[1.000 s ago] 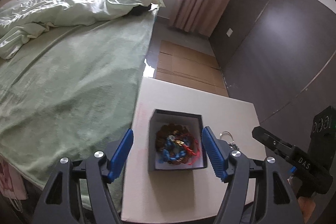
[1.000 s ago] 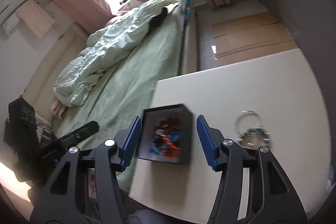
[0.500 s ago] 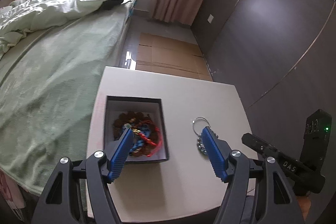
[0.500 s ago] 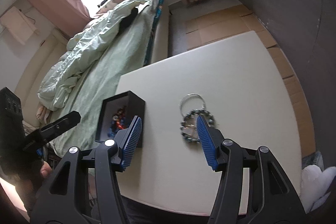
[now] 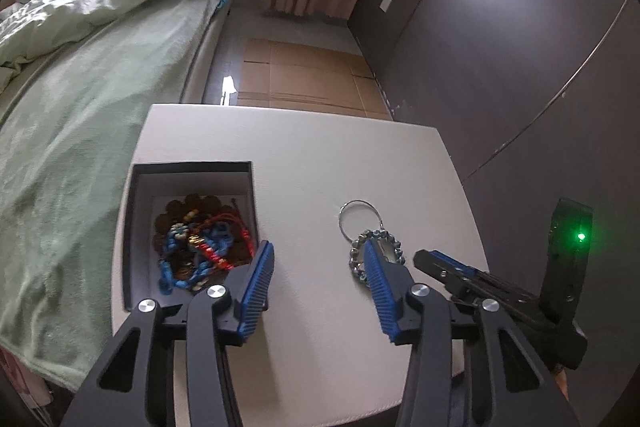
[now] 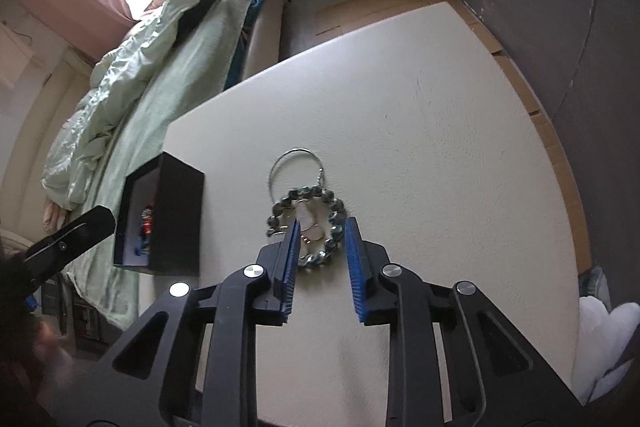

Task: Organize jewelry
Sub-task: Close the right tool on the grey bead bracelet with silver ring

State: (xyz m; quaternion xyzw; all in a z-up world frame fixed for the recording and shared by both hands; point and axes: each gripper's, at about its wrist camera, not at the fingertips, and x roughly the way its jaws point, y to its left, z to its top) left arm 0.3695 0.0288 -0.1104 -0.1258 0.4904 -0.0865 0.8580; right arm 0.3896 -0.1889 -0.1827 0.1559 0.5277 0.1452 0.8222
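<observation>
Both claws, left (image 5: 318,259) and right (image 6: 320,239), gape over a white table (image 6: 420,131) beside a green-covered bed (image 5: 80,99).

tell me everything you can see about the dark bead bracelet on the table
The bead bracelet is a loop of round, dark grey-green beads with a glossy, stone-like shine. It lies flat on the white table, to the right of the black box and apart from it. A thin silver wire ring lies at its far side, overlapping or joined; which is unclear. Small pale pieces sit inside the loop. The right gripper has its jaws open around the near beads, not closed on them.
</observation>
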